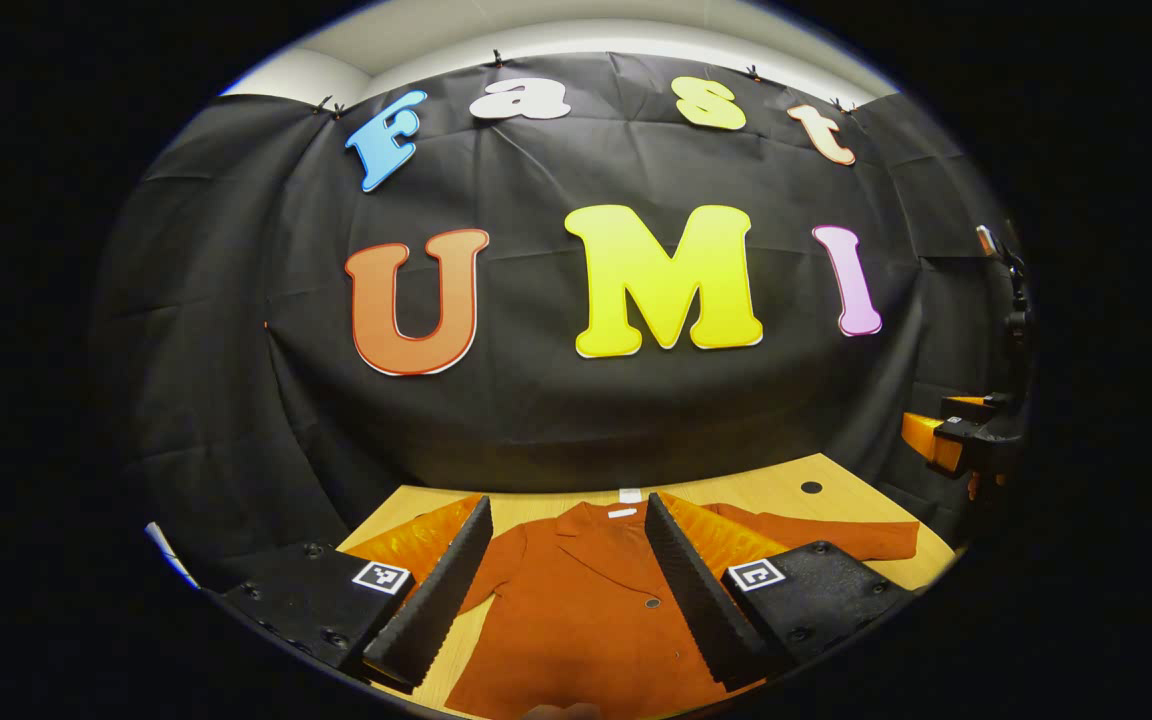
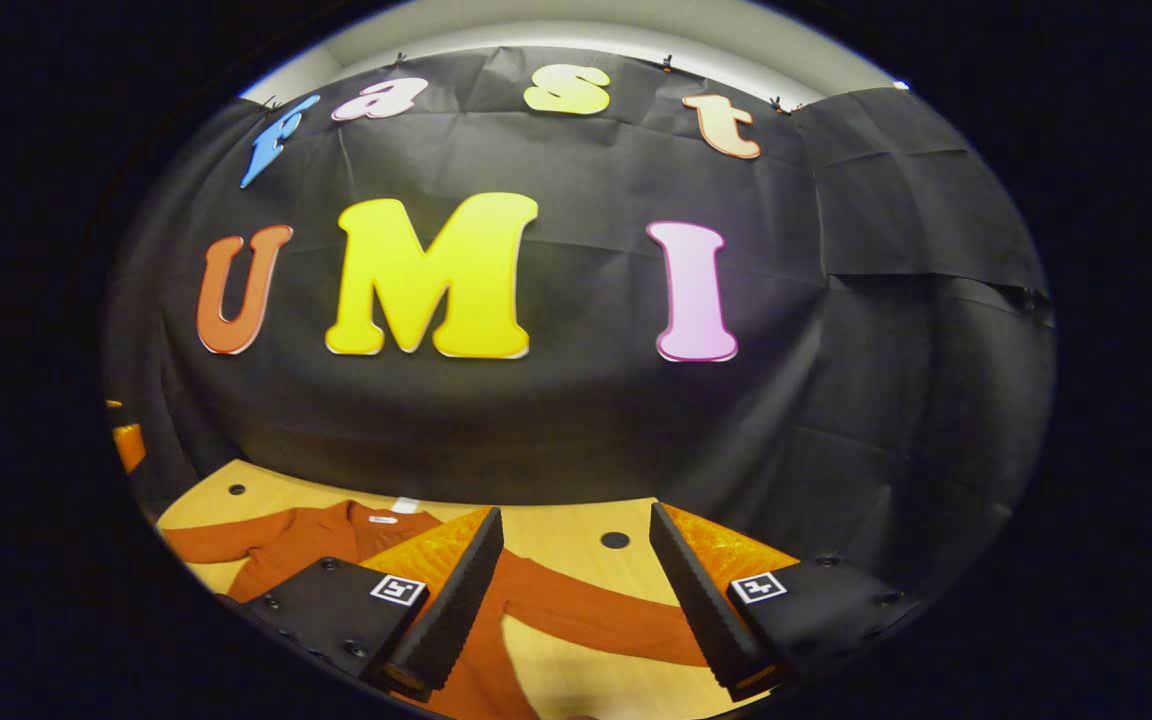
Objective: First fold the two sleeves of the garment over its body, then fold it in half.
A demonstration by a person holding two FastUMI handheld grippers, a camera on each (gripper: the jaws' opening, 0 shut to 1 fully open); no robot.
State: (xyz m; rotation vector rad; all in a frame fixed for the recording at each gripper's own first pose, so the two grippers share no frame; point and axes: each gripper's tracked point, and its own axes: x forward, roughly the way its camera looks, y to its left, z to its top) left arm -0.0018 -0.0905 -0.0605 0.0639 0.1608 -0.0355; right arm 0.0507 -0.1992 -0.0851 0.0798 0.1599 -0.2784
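Rust garment (image 1: 576, 610) lies flat, hem cut off behind spread jaws.

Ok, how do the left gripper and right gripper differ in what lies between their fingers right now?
The left gripper frames the garment body and collar; the right gripper frames one outstretched sleeve and bare table. The collar sits straight ahead for the left, off to the side for the right. Both are open, above the cloth, holding nothing.

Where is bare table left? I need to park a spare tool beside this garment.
Bare table lies beyond the spread sleeve, around the dark hole, and nearer, between sleeve and body. The middle is crowded: the garment covers it.
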